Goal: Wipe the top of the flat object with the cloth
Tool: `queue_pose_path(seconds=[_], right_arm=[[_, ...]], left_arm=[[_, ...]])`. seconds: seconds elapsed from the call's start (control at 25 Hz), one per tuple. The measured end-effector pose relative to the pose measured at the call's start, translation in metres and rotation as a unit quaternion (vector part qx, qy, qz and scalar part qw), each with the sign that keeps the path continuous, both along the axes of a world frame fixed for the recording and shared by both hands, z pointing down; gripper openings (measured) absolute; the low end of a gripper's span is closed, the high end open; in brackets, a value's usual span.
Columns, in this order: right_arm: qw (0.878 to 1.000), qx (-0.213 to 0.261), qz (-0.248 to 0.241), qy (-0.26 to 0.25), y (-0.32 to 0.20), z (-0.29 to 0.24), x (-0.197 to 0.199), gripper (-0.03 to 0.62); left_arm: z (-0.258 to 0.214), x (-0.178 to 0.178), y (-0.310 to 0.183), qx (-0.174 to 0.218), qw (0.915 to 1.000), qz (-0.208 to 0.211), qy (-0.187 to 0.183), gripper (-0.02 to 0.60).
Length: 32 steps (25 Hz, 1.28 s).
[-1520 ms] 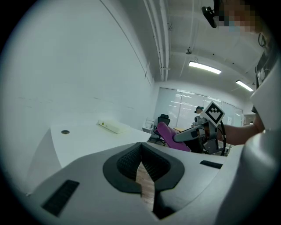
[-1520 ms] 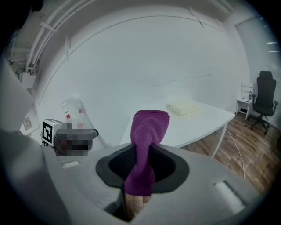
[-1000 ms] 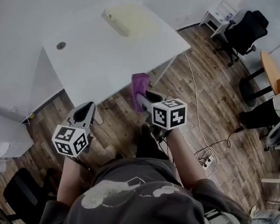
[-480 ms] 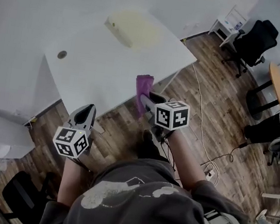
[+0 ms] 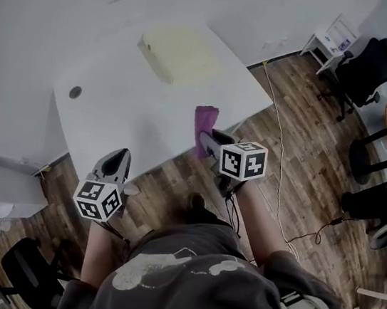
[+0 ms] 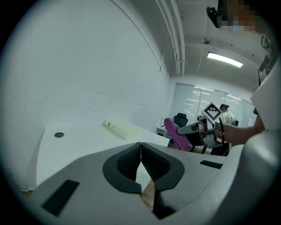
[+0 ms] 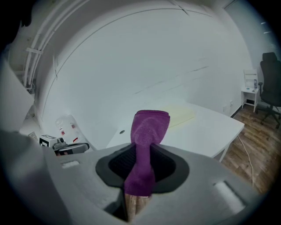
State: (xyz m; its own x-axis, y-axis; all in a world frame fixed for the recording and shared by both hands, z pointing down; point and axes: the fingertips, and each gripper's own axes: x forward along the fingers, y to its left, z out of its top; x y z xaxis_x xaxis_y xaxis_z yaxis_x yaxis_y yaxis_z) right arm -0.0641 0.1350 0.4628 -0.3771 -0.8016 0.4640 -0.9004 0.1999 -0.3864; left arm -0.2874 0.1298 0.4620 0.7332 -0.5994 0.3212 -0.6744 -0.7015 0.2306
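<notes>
- Right gripper [image 5: 207, 138] pinches the purple cloth [image 5: 204, 119]; the right gripper view shows the jaws pressed on its lower part and the free end standing up above them.
- Left gripper [image 5: 116, 160] has its jaws pressed together with nothing between them. It hangs low over the floor [image 5: 176, 176] by the table's near edge.
- Flat object [image 5: 180, 53] is a pale yellow slab lying on the far part of the white table [image 5: 114, 109], toward the wall side.
- The cloth is in the air at the near edge of the table, well apart from the flat object and touching neither it nor the tabletop.
- Progress: the cloth is in hand, so the pick-up looks done. No wiping contact is made yet.
- Left to do, as I judge: carry the cloth across the table, lay it on the object's top, then sweep over it.
- The object's top looks plain; I can't tell any dirt on it from here.
</notes>
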Motion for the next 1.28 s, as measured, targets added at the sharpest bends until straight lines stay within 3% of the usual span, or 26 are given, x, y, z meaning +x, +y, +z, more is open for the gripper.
queue_pose_path(seconds=[0.48, 1.04, 1.28], right_arm=[[0.999, -0.01, -0.045, -0.025, -0.056, 0.013, 0.078, 0.097], [0.995, -0.024, -0.089, -0.043, -0.108, 0.027, 0.122, 0.097], [0.994, -0.043, -0.093, -0.049, -0.117, 0.041, 0.121, 0.097]], left_arm=[[-0.002, 0.072, -0.039, -0.005, 0.9983, -0.058, -0.01, 0.002], [0.002, 0.119, -0.069, -0.016, 0.9935, -0.111, -0.016, 0.002], [0.011, 0.117, -0.077, -0.031, 0.9926, -0.115, -0.024, 0.002]])
